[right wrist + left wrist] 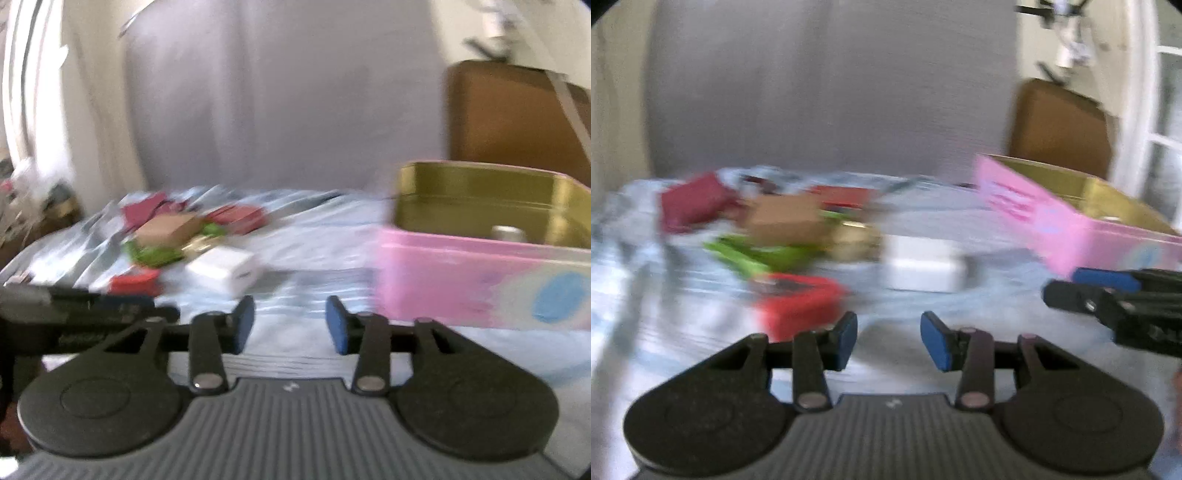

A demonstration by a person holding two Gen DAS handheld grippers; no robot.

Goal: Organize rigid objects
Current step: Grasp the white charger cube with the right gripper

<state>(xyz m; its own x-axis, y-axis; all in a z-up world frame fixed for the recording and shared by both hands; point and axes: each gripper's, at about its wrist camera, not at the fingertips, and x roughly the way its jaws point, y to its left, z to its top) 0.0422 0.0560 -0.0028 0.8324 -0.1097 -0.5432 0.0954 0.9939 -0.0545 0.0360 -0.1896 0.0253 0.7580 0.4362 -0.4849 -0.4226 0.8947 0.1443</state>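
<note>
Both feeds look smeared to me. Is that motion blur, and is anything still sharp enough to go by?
Left wrist view: the pile, including the red box and white box, is streaked sideways, while the left tongs stay crisp, which suggests motion blur. Right wrist view: the same smear on the pink tin; the right tongs are sharp, and both pairs are open and empty.

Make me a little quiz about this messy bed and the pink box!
1. True or false: the left gripper holds the red box.
2. What colour is the inside of the pink box: A gold, B black, C white?
3. Which small box lies nearest the pink box: white, brown or red?

Key: 1 false, its fingers are open and empty. 2 A. 3 white.
</note>
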